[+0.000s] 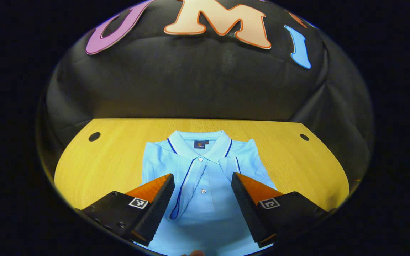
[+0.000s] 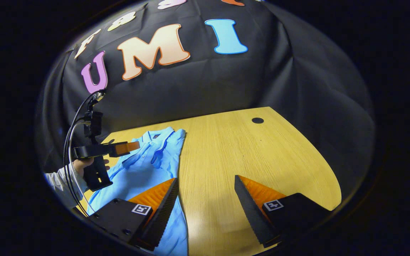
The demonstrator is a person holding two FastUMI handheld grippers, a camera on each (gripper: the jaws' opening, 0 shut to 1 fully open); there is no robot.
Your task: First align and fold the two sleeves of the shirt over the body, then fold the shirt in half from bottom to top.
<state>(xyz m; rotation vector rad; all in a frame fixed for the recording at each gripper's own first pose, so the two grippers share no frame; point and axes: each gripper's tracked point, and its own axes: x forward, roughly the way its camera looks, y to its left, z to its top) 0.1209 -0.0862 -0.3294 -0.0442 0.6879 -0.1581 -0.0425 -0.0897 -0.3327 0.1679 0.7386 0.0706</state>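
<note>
While both sleeves lie folded, one shirt (image 1: 205, 177) rests flat (two jaws open).

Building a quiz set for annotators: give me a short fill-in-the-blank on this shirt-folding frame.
1. The light blue polo shirt lies on a yellow ____ table.
2. Both sleeves are already folded over the shirt's ____.
3. The left gripper hovers over the shirt with its jaws ____.
4. The right gripper is open, most of its gap over bare ____.

Missing words: wooden; body; open; table
</note>
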